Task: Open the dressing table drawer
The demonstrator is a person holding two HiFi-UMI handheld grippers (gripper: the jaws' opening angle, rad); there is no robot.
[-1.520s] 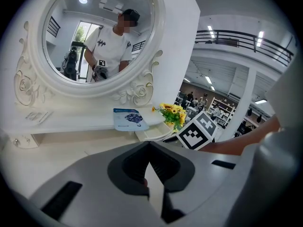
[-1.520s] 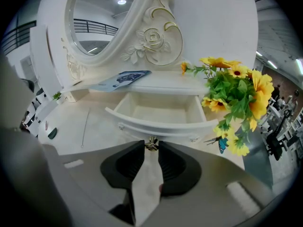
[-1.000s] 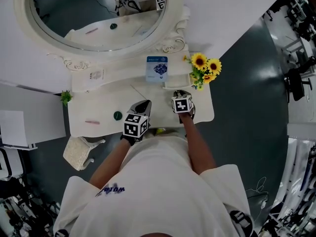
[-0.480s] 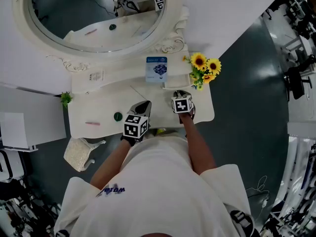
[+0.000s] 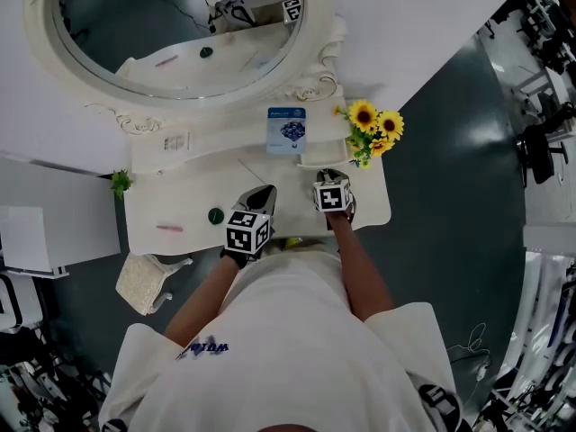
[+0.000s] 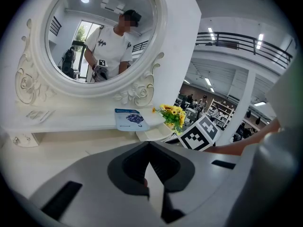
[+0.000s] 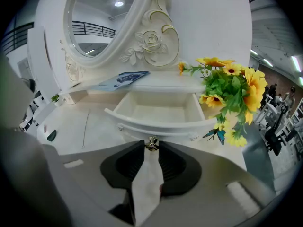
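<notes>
Drawer (image 7: 156, 109) stands pulled out at the dressing table's (image 5: 180, 207) right rear corner, beside the sunflowers (image 7: 233, 92).
Your right gripper (image 7: 151, 146) clamps its brass knob (image 7: 151, 143); your left gripper (image 6: 148, 144) hangs clenched, empty.

Head view: even, diffuse indoor light. The white tabletop (image 5: 180, 205) is bright and nearly washed out, and the dark floor (image 5: 450, 178) carries a pale sheen. Lines bow towards the edges.

Gripper views: circular fisheye pictures with black corners and strong curvature at the rim. Ceiling lamps (image 6: 259, 38) appear as bright strips, and one spot glares in the mirror (image 6: 71, 27). The near grey bodies of the left gripper (image 6: 149, 143) and right gripper (image 7: 151, 149) are soft and out of focus. The sunflowers (image 7: 232, 89) are sharp and the brass knob (image 7: 151, 143) between the right tongs glints. Shadows are faint and soft-edged.
</notes>
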